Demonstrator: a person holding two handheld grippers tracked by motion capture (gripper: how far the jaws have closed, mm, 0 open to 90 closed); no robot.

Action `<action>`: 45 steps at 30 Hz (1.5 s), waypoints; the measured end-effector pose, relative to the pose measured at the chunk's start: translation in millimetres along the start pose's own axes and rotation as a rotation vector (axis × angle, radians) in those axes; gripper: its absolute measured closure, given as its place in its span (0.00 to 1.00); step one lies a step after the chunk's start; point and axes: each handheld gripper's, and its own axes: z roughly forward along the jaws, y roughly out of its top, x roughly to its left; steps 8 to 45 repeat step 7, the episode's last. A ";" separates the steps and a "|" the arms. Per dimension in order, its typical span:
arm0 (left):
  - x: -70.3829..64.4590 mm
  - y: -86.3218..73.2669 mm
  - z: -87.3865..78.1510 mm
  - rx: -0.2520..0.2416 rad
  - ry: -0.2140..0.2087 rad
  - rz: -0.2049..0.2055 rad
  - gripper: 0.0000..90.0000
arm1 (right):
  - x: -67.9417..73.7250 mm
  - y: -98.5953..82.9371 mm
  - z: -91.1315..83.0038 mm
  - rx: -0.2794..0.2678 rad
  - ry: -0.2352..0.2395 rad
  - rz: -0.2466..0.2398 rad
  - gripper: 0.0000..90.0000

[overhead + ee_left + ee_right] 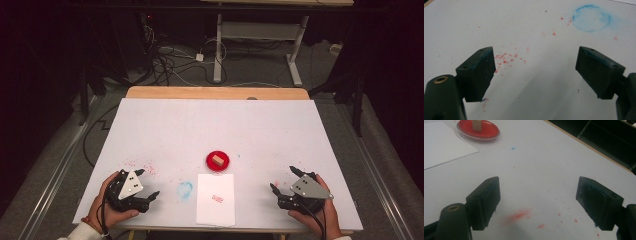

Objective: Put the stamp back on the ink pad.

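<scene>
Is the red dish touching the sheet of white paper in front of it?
Apart. The right gripper view shows a strip of bare table between the red dish and the corner of the white paper. The wooden block stands in the dish.

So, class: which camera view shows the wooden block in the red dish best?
The high view: the whole wooden block sits centred in the red dish. The right gripper view crops the block's top at the frame edge; the left gripper view looks at stained table.
</scene>
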 end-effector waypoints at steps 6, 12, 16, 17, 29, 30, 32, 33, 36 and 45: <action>-0.1 1.4 2.0 0.001 -0.005 0.003 0.17 | -1.0 -0.7 -2.4 -0.007 -0.010 -0.004 0.22; 0.2 1.7 2.2 0.000 -0.006 0.003 0.17 | -1.1 -0.8 -2.7 -0.008 -0.009 -0.005 0.22; 0.2 1.7 2.2 0.000 -0.006 0.003 0.17 | -1.1 -0.8 -2.7 -0.008 -0.009 -0.005 0.22; 0.2 1.7 2.2 0.000 -0.006 0.003 0.17 | -1.1 -0.8 -2.7 -0.008 -0.009 -0.005 0.22; 0.2 1.7 2.2 0.000 -0.006 0.003 0.17 | -1.1 -0.8 -2.7 -0.008 -0.009 -0.005 0.22; 0.2 1.7 2.2 0.000 -0.006 0.003 0.17 | -1.1 -0.8 -2.7 -0.008 -0.009 -0.005 0.22; 0.2 1.7 2.2 0.000 -0.006 0.003 0.17 | -1.1 -0.8 -2.7 -0.008 -0.009 -0.005 0.22; 0.2 1.7 2.2 0.000 -0.006 0.003 0.17 | -1.1 -0.8 -2.7 -0.008 -0.009 -0.005 0.22; 0.2 1.7 2.2 0.000 -0.006 0.003 0.17 | -1.1 -0.8 -2.7 -0.008 -0.009 -0.005 0.22; 0.2 1.7 2.2 0.000 -0.006 0.003 0.17 | -1.1 -0.8 -2.7 -0.008 -0.009 -0.005 0.22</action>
